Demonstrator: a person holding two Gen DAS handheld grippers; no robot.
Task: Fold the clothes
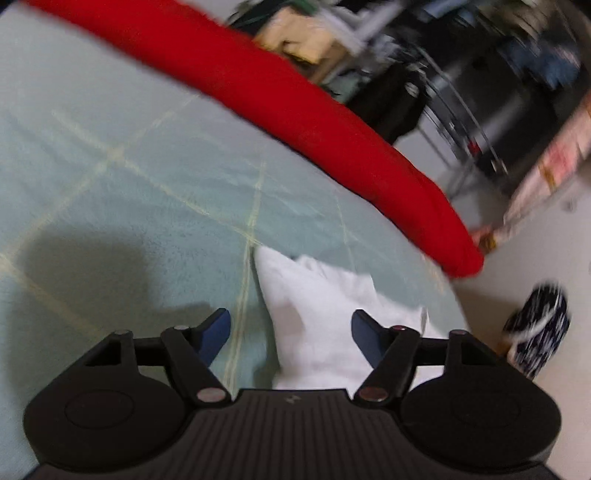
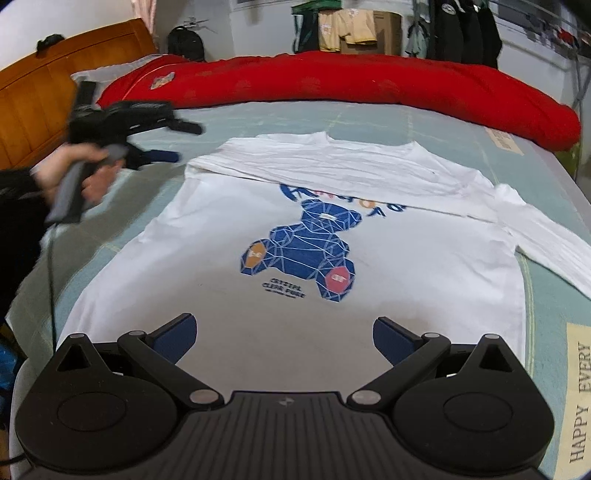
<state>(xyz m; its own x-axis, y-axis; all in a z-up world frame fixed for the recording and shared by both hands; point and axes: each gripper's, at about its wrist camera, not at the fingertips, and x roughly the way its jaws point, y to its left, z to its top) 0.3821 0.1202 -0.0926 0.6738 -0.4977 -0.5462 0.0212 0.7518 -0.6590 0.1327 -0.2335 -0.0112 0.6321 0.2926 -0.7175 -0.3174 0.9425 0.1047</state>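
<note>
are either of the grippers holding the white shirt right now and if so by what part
Neither. The left gripper and right gripper both stand open above the shirt, nothing pinched.

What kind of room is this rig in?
Most likely a bedroom in a home. The white shirt lies spread on a bed with a pale green cover, a wooden headboard at one end and a rolled red quilt along the far side. Clothes hang on a rack behind.
</note>
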